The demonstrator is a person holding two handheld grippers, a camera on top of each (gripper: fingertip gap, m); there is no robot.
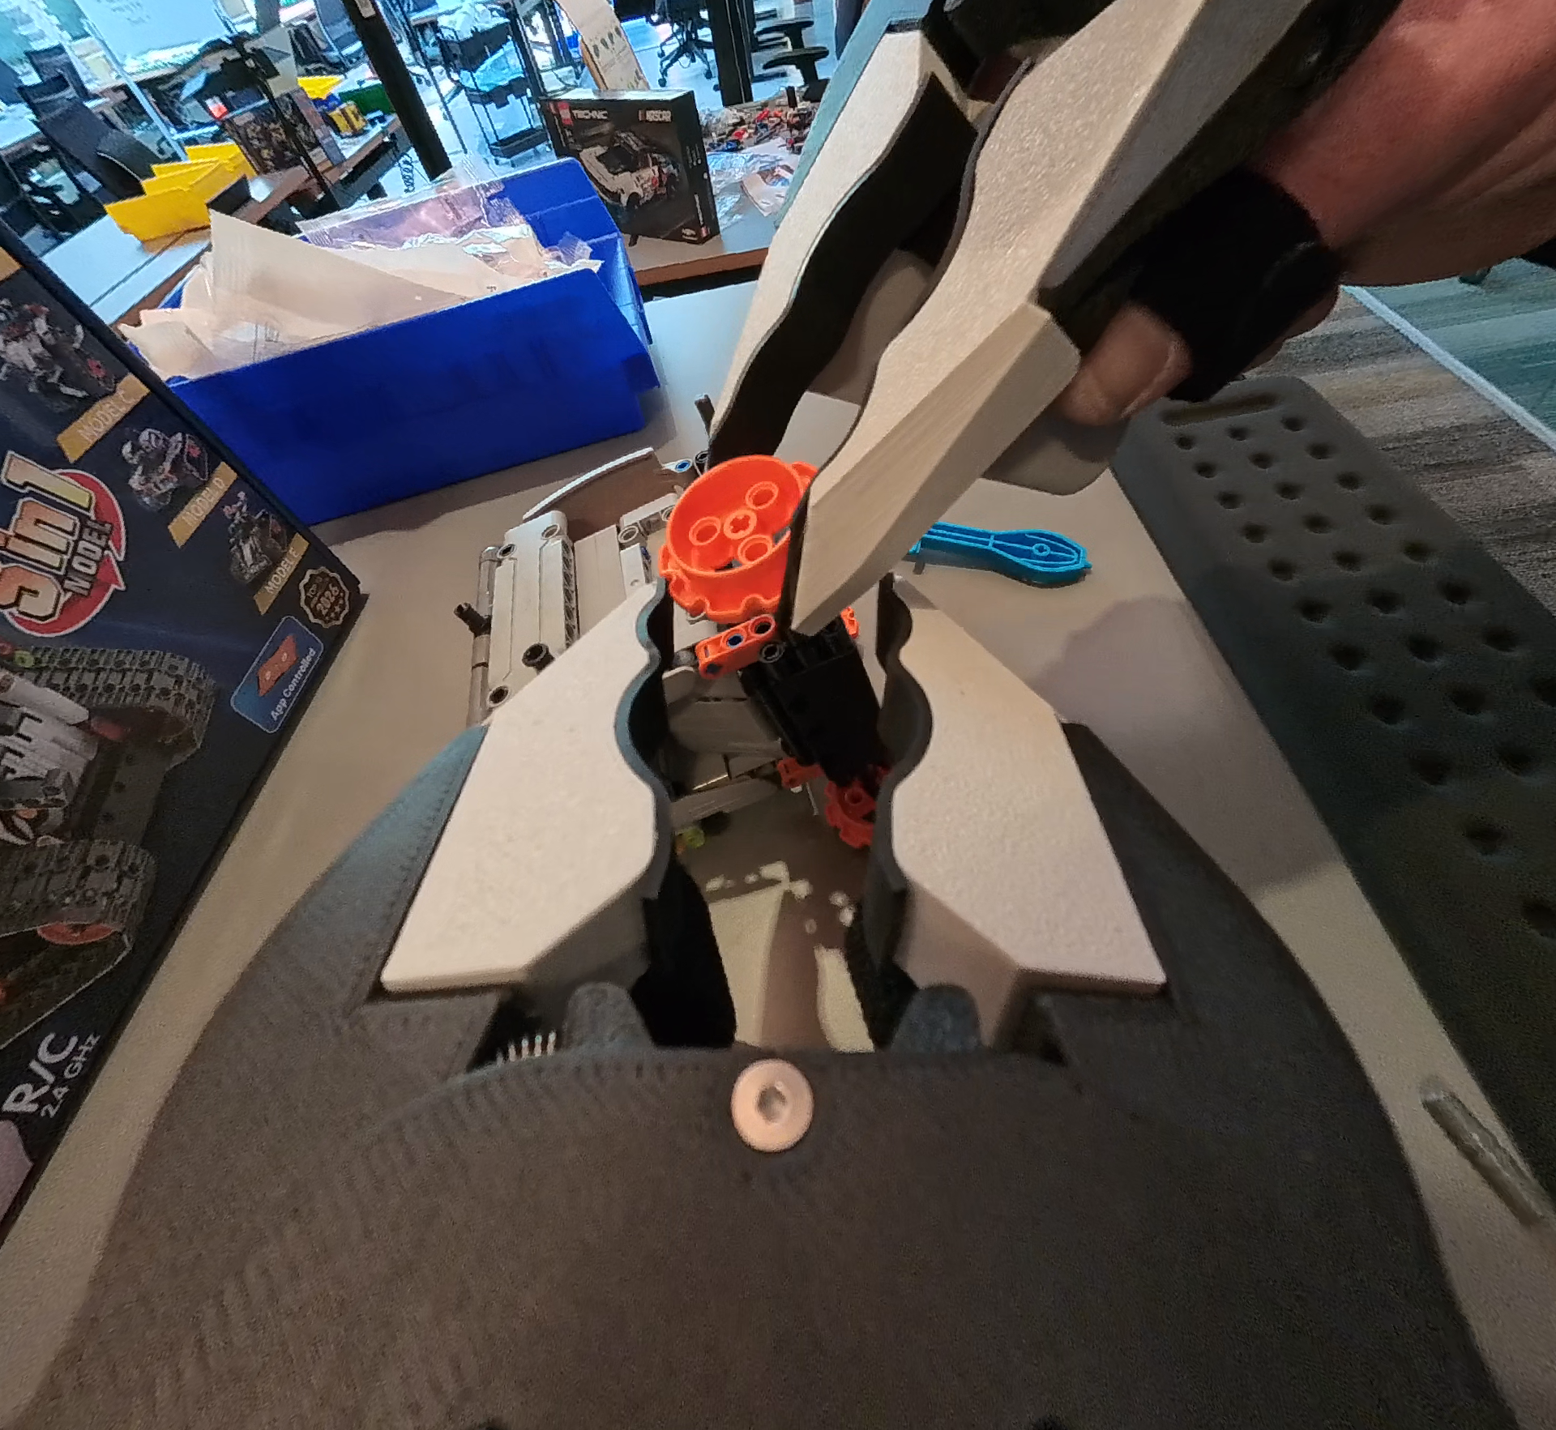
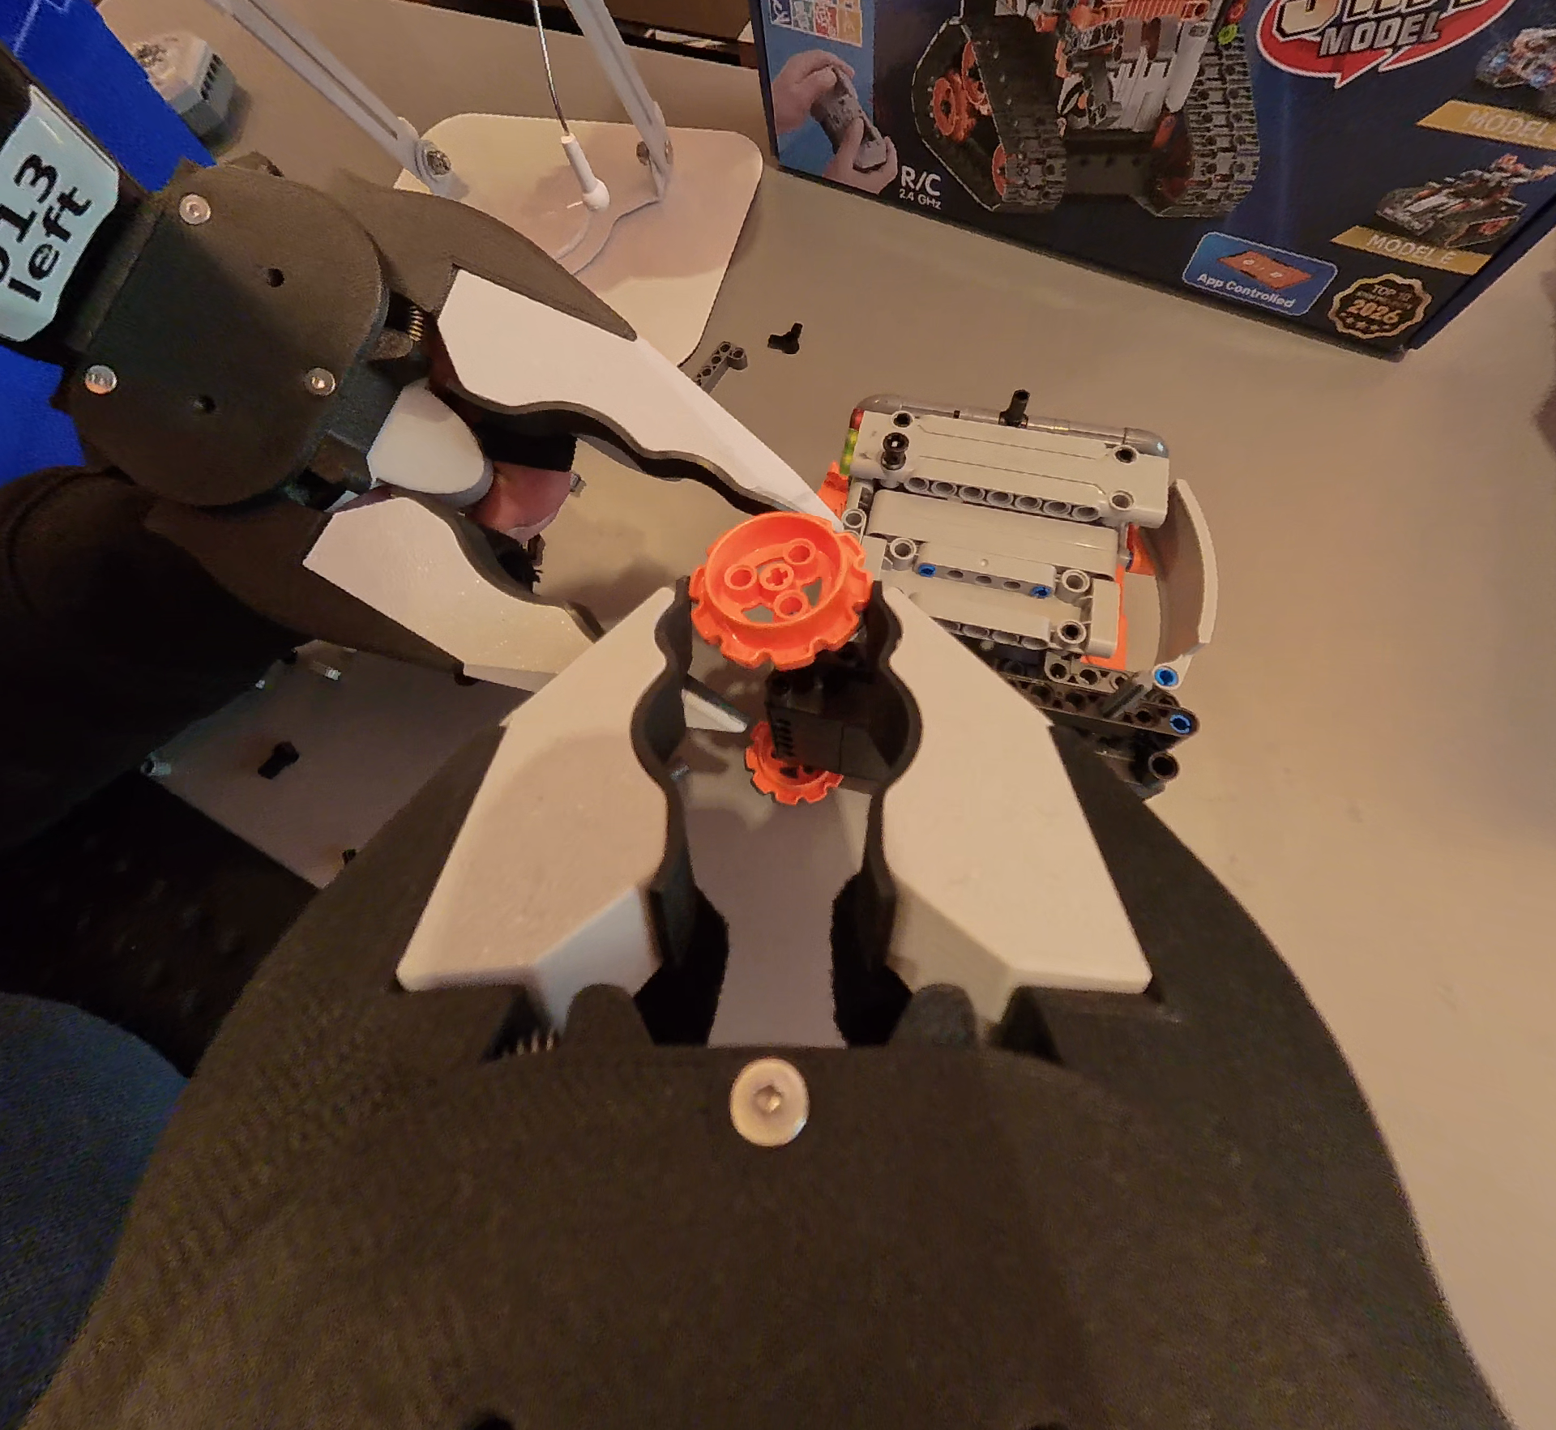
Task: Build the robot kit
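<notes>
My right gripper point(image 2: 779, 598) is shut on an orange toothed wheel point(image 2: 779, 590), one fingertip on each side of its rim. The wheel sits on top of a black-and-grey block point(image 2: 821, 716) with a small orange gear point(image 2: 791, 775) at its lower end. My left gripper point(image 1: 775, 607) is closed around that block point(image 1: 808, 691) just below the wheel point(image 1: 732, 539). The right gripper point(image 1: 758, 539) comes down from the upper right in the left wrist view. A grey brick-built model point(image 2: 1010, 531) lies on the table right behind the wheel; it also shows in the left wrist view point(image 1: 539, 598).
A blue toy box point(image 2: 1179, 85) stands behind the model. A blue bin point(image 1: 404, 396) of plastic bags is at the left rear. A blue flat tool point(image 1: 1002, 556) and a dark perforated pad point(image 1: 1347, 590) lie to the right. A white stand base point(image 2: 589, 186) and loose black pins point(image 2: 783, 337) are nearby. Left and right tips are no more than a few centimetres apart.
</notes>
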